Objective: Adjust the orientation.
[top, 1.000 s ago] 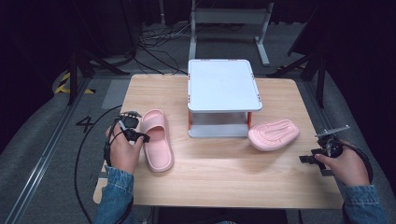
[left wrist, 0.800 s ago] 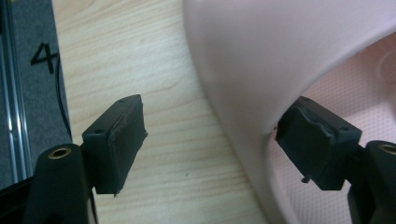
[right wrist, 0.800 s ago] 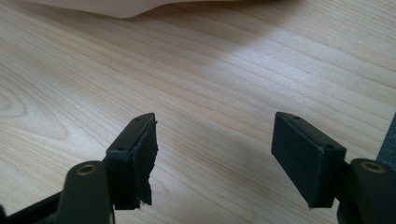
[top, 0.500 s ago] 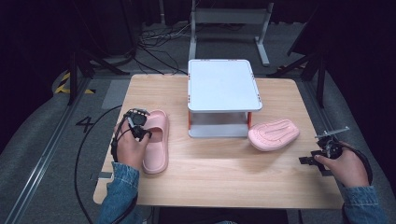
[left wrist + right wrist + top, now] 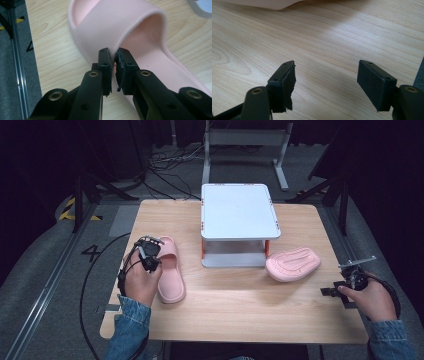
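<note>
Pinching the strap edge of the upright pink slipper (image 5: 130,27) with the left hand-held gripper (image 5: 113,53), jaws having just been closing and now pressed onto the thin band between the pads (a narrow bite, right at the strap's rim). Lying sole-down near the left edge of the surface (image 5: 235,305), that slipper (image 5: 170,270), with the left hand-held gripper (image 5: 149,254) over its toe end. Waiting at the right edge, well apart from everything, the right hand-held gripper (image 5: 334,291), jaws spread over bare wood (image 5: 325,82) and gripping nothing. Resting sole-up just beside the right foot of the white two-tier rack (image 5: 239,215), the second pink slipper (image 5: 293,264).

Judging the step: securing the grasp, lift barely beginning. Calling next for raising the slipper clear of the surface without the strap slipping out, then carrying it toward the rack, probably the lower shelf or the top.
</note>
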Tool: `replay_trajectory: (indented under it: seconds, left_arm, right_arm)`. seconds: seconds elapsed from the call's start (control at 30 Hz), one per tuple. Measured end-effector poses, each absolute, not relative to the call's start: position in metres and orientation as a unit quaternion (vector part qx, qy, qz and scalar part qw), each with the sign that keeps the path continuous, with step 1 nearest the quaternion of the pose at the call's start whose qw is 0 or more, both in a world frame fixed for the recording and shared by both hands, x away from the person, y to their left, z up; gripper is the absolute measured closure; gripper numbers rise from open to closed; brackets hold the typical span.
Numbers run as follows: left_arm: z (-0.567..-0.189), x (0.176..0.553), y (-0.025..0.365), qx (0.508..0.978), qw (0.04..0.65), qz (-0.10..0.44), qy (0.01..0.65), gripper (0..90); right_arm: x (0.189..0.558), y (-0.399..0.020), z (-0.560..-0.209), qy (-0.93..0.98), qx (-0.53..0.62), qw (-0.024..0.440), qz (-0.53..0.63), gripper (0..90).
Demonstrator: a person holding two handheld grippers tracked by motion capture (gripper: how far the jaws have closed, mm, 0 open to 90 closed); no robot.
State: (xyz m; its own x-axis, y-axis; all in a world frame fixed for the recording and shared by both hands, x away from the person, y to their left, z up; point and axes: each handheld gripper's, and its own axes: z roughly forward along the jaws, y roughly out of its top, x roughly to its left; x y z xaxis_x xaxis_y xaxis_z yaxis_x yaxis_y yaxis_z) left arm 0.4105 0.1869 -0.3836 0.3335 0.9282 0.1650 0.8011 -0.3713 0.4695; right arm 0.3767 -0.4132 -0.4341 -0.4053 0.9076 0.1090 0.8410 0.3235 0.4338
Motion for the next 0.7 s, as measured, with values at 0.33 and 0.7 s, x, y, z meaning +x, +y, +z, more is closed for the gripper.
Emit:
replay_trajectory:
  seconds: [0.33,0.7]
  left_arm:
    - [-0.374,0.406,0.178,0.810,0.157,0.250,0.507,52.9]
    - [-0.410,0.431,0.183,0.823,0.093,0.263,0.495,59.6]
  right_arm:
    - [0.377,-0.413,-0.434,0.811,0.537,0.077,0.218,31.6]
    - [0.375,-0.413,-0.436,0.813,0.538,0.073,0.213,31.3]
